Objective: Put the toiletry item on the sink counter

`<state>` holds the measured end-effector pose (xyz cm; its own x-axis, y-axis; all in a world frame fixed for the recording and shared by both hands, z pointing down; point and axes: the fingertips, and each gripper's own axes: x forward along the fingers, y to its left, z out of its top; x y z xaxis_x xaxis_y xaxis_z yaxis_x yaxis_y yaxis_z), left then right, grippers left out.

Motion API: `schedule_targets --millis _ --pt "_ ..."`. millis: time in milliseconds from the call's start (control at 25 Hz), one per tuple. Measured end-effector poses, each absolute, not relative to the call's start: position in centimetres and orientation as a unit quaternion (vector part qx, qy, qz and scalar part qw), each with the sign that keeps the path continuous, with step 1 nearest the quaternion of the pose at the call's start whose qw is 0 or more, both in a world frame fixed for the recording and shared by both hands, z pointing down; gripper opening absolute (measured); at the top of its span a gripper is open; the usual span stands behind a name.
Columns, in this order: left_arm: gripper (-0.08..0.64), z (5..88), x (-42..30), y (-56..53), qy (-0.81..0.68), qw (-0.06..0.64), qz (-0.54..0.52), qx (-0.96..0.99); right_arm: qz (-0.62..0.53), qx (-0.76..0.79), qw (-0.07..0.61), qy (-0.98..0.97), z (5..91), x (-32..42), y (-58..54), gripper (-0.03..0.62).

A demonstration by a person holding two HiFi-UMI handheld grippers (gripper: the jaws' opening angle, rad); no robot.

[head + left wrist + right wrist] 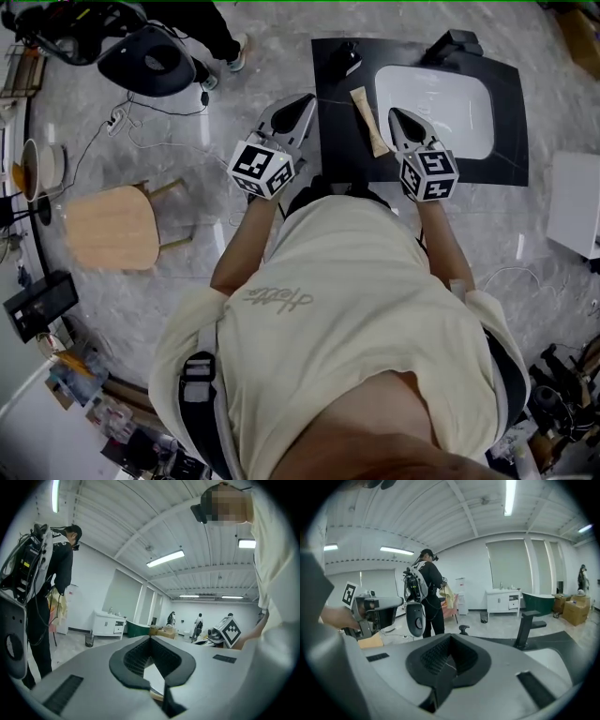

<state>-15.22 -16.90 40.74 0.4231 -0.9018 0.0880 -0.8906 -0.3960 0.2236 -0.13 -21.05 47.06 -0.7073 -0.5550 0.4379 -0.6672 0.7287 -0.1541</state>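
A tan flat tube, the toiletry item (367, 120), lies on the black sink counter (511, 112) just left of the white basin (441, 103). My left gripper (302, 101) is shut and hovers at the counter's left edge, left of the tube and apart from it. My right gripper (397, 114) is shut over the basin's left rim, right of the tube. In the left gripper view its jaws (150, 638) meet with nothing gripped. The right gripper (450, 635) likewise holds nothing, and the tube (370, 641) shows tan at its left.
A black faucet (455, 42) (527, 620) stands behind the basin, and a small black knob (347, 56) sits at the counter's back left. A wooden stool (112, 225) and cables lie on the marble floor to the left. A person with backpack gear (424, 592) stands nearby. A white box (574, 202) sits on the right.
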Motion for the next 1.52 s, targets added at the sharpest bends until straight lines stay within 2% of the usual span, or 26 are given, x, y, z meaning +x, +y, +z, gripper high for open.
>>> schedule_targets --millis 480,960,1520 --pt "0.003 31.8 -14.8 -19.1 -0.545 0.043 -0.074 0.834 0.049 0.314 0.094 -0.944 35.2 -0.8 -21.6 -0.006" --pt "0.003 28.6 -13.1 -19.3 -0.552 -0.02 -0.049 0.832 0.02 0.306 0.047 -0.951 30.7 0.8 -21.8 -0.006" --pt "0.003 30.2 -13.8 -18.0 -0.573 -0.006 -0.031 0.819 0.013 0.292 0.054 -0.955 31.1 0.8 -21.0 -0.006"
